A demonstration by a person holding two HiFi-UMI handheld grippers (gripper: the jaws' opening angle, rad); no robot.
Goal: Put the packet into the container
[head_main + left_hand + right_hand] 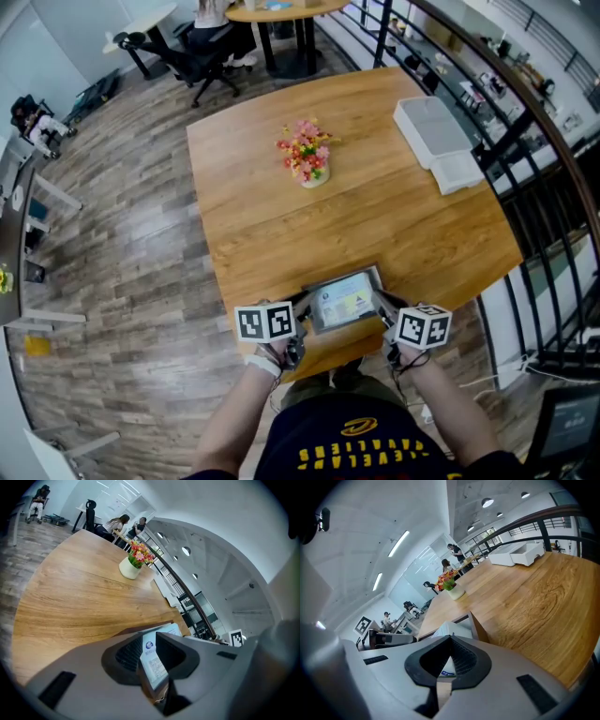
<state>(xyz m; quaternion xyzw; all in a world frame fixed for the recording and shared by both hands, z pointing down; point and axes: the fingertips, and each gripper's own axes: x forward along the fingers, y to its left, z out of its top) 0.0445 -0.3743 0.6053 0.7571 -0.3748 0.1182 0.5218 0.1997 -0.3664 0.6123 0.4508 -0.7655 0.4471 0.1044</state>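
The packet (pixel 343 305) is lying inside the container (pixel 349 274) at the table's (pixel 281 187) near edge. The right gripper (pixel 384 317) is pinching its edge tight. The left gripper (pixel 302 317) is sitting half-open around it. Both should be releasing gently, without dragging it out.

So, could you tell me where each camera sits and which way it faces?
Head view: on the person's head, steeply down onto the wooden table; forearms, left hand-held gripper, right hand-held gripper.
Left gripper view: rides the left one, facing across the table; own jaws.
Right gripper view: rides the right one, facing likewise; own jaws.
All share: packet, flower pot.
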